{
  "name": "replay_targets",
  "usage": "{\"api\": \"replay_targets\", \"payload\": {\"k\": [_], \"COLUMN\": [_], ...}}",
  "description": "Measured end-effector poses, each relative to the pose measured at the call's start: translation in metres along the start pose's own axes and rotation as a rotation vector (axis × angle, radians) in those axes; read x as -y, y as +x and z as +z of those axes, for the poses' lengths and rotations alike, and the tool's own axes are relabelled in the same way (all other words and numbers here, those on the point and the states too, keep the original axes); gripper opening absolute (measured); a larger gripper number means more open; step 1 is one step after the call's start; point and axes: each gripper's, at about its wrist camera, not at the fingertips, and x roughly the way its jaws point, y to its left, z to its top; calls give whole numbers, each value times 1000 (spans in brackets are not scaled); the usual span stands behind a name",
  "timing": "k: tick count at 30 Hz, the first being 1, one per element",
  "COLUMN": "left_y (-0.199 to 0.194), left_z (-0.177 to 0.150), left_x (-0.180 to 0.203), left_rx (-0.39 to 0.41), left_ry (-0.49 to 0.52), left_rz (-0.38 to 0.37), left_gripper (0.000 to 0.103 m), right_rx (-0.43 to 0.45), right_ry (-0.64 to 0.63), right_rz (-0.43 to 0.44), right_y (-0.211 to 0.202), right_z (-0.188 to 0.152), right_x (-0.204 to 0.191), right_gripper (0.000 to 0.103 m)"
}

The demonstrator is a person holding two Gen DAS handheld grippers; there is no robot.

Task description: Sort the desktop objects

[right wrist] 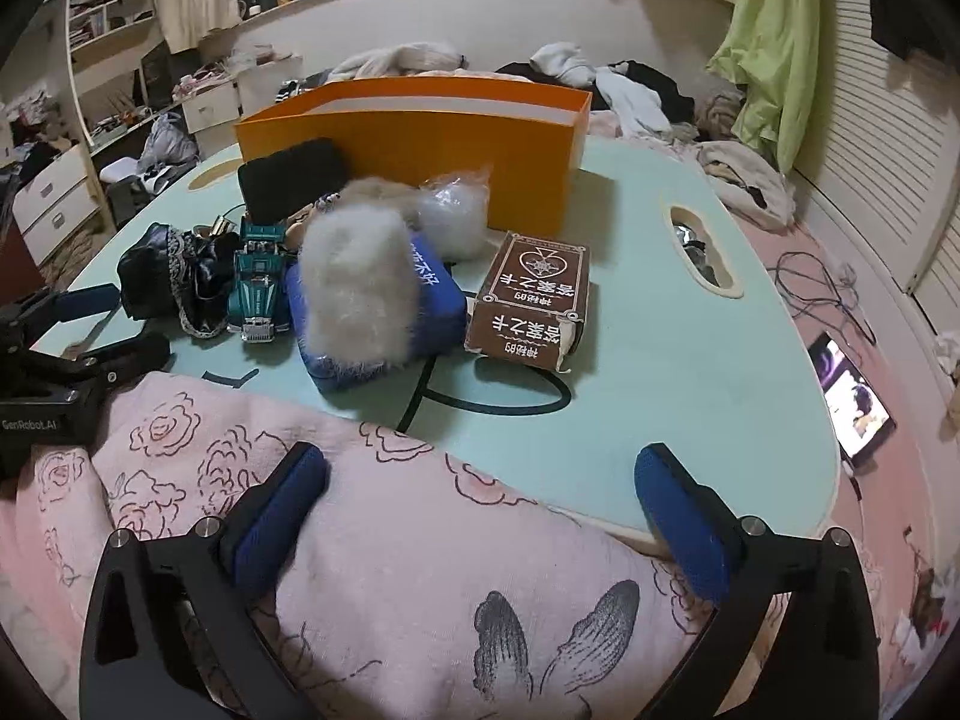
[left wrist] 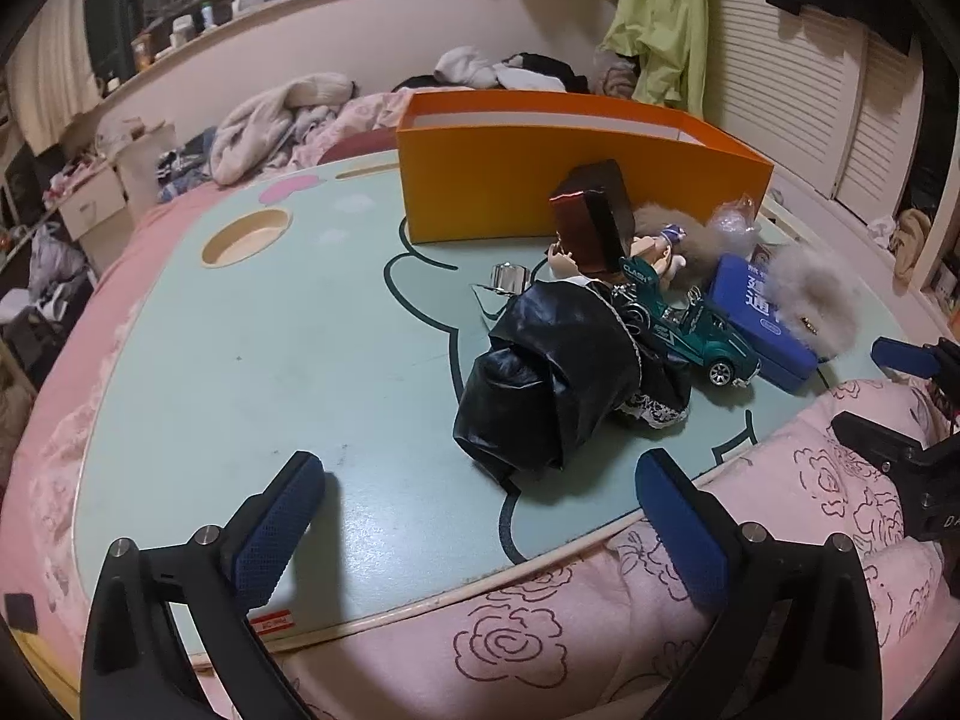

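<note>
One orange box [right wrist: 420, 132] stands at the far side of our tray table [left wrist: 252, 360], open on top; we see only its pale inner wall, and cannot tell whether anything lies inside. Our things crowd in front of it, outside it: black bag [left wrist: 540, 396], green car [left wrist: 690, 324] just beside it, blue case [right wrist: 384, 312] with a grey fluffy pouch [right wrist: 354, 288] on top, brown card box [right wrist: 531, 300] to its right. Our left gripper [left wrist: 480, 516] hovers over the near table edge, fingers spread, grasping nothing. Our right gripper [right wrist: 480, 510] hangs over the pink quilt [right wrist: 420, 570], fingers likewise spread and bare.
</note>
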Motion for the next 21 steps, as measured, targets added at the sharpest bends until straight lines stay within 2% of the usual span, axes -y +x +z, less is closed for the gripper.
{"api": "replay_targets", "payload": {"k": [21], "left_y": [-2], "left_z": [-1], "left_x": [9], "left_rx": [-1], "left_ry": [11], "left_rz": [3], "left_gripper": [103], "right_rx": [10], "right_ry": [-3], "right_rz": [9], "right_y": [-3], "right_z": [-2], "right_x": [-2], "right_gripper": [102]}}
